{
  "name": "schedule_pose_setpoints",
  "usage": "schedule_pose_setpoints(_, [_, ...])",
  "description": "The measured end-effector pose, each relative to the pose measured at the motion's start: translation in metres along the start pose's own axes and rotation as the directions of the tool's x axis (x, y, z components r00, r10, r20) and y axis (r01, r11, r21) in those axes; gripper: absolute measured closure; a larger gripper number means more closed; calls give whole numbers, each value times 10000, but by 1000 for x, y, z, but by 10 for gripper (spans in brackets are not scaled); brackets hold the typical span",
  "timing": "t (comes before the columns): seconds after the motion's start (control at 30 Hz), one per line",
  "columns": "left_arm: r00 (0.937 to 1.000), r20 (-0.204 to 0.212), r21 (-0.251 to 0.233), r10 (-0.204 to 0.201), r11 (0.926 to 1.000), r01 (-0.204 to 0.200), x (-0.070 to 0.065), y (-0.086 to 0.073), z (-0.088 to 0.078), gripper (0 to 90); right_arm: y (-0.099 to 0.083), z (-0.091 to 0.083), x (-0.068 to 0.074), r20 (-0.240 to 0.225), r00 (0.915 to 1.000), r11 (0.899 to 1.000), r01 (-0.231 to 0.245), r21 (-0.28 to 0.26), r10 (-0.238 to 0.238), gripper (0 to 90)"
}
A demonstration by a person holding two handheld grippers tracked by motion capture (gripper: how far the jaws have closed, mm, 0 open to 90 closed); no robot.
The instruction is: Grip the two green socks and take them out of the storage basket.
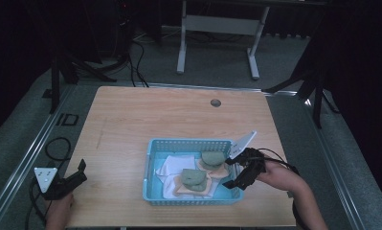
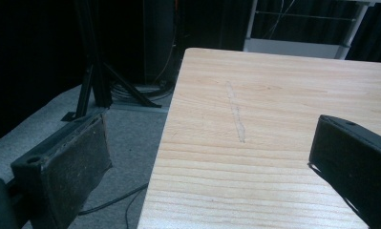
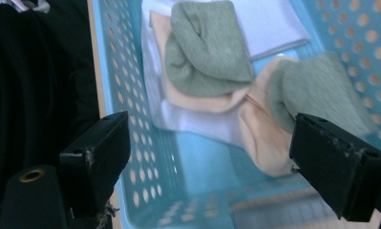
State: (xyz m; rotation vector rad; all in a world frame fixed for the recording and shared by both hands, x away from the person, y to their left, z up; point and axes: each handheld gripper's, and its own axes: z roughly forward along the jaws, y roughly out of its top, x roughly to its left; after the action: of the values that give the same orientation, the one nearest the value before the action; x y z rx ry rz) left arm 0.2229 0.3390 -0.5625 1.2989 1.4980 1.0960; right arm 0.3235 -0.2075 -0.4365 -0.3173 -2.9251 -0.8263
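A light blue perforated basket [image 1: 179,143] sits on the wooden table [image 1: 145,115], right of centre near the front. In it lie two green folded cloths [image 1: 194,177] [image 1: 212,157] on peach cloths [image 1: 219,171] and white cloths [image 1: 171,165]. My right gripper [image 1: 232,172] hangs open over the basket's right end, its jaws spread wide with nothing between them. The right gripper view looks down on a green cloth [image 3: 205,47], a second green cloth [image 3: 322,90], a peach cloth [image 3: 257,129] and the basket wall [image 3: 126,71]. My left gripper [image 1: 82,171] rests open at the table's front left corner.
A small round hole [image 1: 215,102] marks the table's far side. A faint scratch [image 2: 236,114] runs along the wood ahead of the left gripper. Cables [image 1: 54,146] lie on the grey floor to the left, and a white desk frame [image 1: 217,28] stands behind the table.
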Motion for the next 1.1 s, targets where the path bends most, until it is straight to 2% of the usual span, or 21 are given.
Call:
schedule_pose_setpoints(0.23, [10000,36,-11,-17,10000,17,0,0,0,5,17,16,-2,-62,9995,9994,312,139,-311,135])
schedule_pose_setpoints(0.47, [10000,69,-18,-24,10000,24,0,0,0,5,34,28,-1,-694,9967,9990,423,-109,-430,132])
schedule_pose_setpoints(0.63, [10000,68,-25,-45,10000,45,1,0,0,5,45,42,3,-855,9942,9979,644,-112,-651,129])
schedule_pose_setpoints(0.67, [10000,63,-19,-31,10000,31,0,0,0,5,47,44,4,-836,9939,9974,708,-104,-714,132])
schedule_pose_setpoints(0.7, [10000,74,-24,-19,10000,19,0,0,0,5,49,47,7,-630,9944,9964,842,-67,-844,138])
schedule_pose_setpoints(0.77, [10000,59,-13,-9,10000,9,0,0,0,5,53,53,9,-757,9910,9937,1116,117,-1104,132])
schedule_pose_setpoints(0.83, [10000,62,-20,-8,10000,8,0,0,0,5,56,60,11,-545,9878,9879,1481,452,-1456,142])
schedule_pose_setpoints(0.9, [10000,70,-15,-14,10000,14,0,0,0,5,59,66,14,-444,9838,9817,1765,713,-1736,184])
schedule_pose_setpoints(1.1, [10000,73,-21,-44,10000,44,1,0,0,5,66,79,16,-714,9772,9733,2064,1001,-1999,372])
